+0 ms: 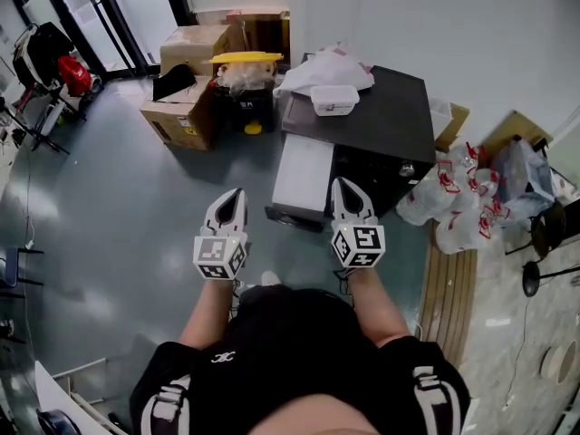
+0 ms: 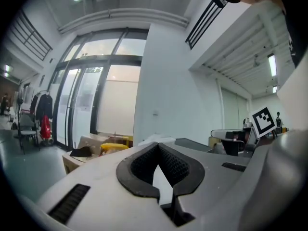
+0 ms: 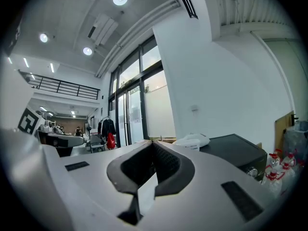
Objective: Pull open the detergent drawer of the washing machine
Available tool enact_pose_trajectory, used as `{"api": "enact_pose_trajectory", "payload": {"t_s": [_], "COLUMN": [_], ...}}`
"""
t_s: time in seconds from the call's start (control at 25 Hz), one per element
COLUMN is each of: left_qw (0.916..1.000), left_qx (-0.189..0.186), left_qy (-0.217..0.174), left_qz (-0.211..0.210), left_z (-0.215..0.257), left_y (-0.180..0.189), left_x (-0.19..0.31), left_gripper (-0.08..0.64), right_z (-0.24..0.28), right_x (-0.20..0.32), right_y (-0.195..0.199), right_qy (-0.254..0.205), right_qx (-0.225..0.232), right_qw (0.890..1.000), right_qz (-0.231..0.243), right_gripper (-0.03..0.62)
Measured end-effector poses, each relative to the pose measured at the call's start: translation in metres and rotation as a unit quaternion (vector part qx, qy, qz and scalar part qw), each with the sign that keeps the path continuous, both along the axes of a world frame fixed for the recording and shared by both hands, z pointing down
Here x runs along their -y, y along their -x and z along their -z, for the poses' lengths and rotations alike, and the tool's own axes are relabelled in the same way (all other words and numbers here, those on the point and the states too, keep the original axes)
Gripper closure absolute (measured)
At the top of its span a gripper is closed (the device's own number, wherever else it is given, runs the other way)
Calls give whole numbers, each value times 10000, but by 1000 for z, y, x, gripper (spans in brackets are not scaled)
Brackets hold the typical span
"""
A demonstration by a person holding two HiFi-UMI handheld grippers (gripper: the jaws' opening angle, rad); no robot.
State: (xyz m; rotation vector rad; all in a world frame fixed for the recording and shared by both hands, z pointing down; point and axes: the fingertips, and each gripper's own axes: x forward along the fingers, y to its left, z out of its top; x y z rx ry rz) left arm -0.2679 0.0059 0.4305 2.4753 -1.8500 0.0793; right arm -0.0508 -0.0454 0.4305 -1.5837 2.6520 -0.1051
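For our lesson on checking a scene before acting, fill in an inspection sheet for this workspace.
Surface: glossy grey floor; the washing machine, dark-topped, stands by a white wall.
Job's things: detergent drawer stands out from the machine's front, seemingly pulled open.
Clutter: white tub and white bag on the machine; cardboard boxes to its left; red-printed plastic bags to its right.
Grippers: left gripper and right gripper both shut, holding nothing.
Cables: what looks like a thin cable on the floor, far left.
Surroundings: glass doors; the person's dark shirt.
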Motion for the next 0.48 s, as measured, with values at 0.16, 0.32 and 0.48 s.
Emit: {"api": "enact_pose_trajectory", "payload": {"t_s": [0.16,0.32,0.48], "left_qw": [9999,9999,9999], "left_qx": [-44,-24,62], "left_qy": [-100,-114,-132], "left_qz": [-7,-13,-11], "left_z": [10,12,14], "left_y": [8,11,13], "left_x": [10,22,29], "left_gripper": [558,558,558], "right_z": [6,6,9], "right_x": [9,22,30], "right_y": [15,20,24], "right_qy": [-124,-111,-128], "right_qx": [-17,-15,9], "right_qw": [9999,9999,9999], "right_qz": [25,-5,16], "right_gripper": [591,591,591]}}
